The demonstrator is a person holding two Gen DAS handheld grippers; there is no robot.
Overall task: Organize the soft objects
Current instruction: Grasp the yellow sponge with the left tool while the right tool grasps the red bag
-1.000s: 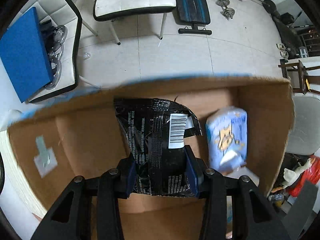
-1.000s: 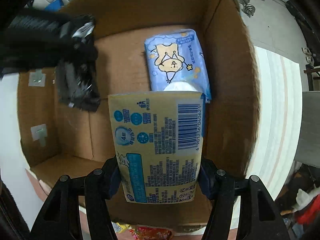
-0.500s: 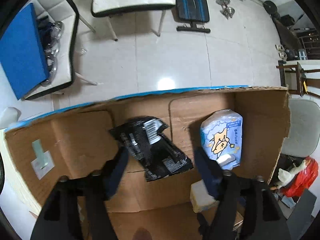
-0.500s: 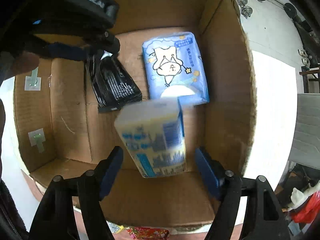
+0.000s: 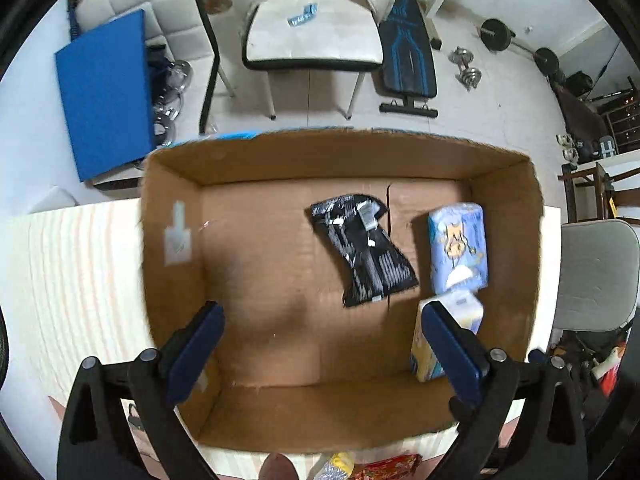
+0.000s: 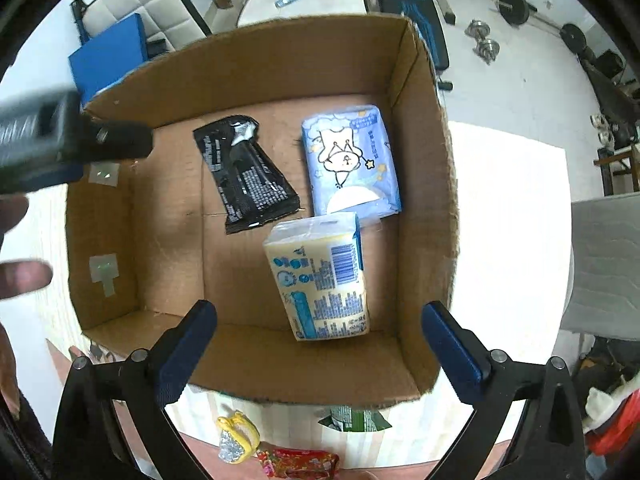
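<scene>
Drop step done: both claws, left claw (image 5: 320, 340) and right claw (image 6: 320, 336), have just been opening, nothing between them. Black pouch (image 6: 244, 176), blue pack (image 6: 352, 160), yellow pack (image 6: 320, 280) lie in cardboard box (image 6: 424, 200), frame centre. Next: fetch items at bottom edge.

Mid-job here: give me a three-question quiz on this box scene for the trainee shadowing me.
1. True or false: the black foil pouch lies on the floor of the brown cardboard box.
2. Multiple choice: the pale blue cartoon-print soft pack lies (A) outside the box, (B) inside by the right wall in the right wrist view, (C) between gripper pads.
3. Fill in: the yellow tissue pack with a barcode is held by ____ hand-held gripper.

Key:
1. True.
2. B.
3. Neither: the right hand-held gripper and left hand-held gripper have just been opening, and nothing is between their pads.
</scene>
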